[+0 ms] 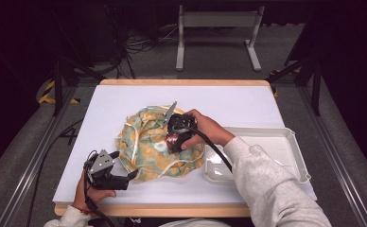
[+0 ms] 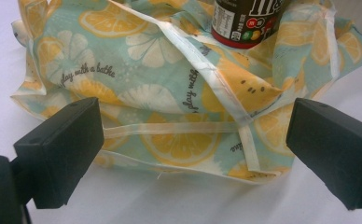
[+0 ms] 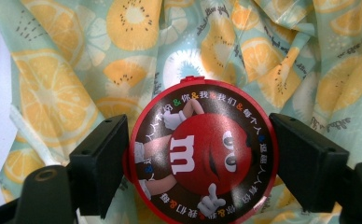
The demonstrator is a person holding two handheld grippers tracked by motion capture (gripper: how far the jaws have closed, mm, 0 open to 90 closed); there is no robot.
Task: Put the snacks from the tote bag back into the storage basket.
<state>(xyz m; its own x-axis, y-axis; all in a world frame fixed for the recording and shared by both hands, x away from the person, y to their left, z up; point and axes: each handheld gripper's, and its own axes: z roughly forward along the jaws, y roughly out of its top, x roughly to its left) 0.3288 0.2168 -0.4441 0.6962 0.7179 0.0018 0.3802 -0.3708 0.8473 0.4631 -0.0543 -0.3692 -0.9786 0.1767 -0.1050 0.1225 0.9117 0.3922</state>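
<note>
**Candy tub pinched over the lemon cloth**

The left gripper [image 1: 125, 179] is waiting with jaws spread at the lemon-print cloth's [image 1: 146, 142] near edge. The right gripper [image 3: 200, 163] is pinching the red candy tub [image 3: 202, 161], which is sitting on the cloth's middle.

Cloth at the middle of the surface [image 1: 125, 99], tray to its right.
A candy jar [image 1: 174, 140] stands on the crumpled cloth [image 1: 144, 146]; the tray [image 1: 285, 137] lies just beside the cloth's right edge.
</note>
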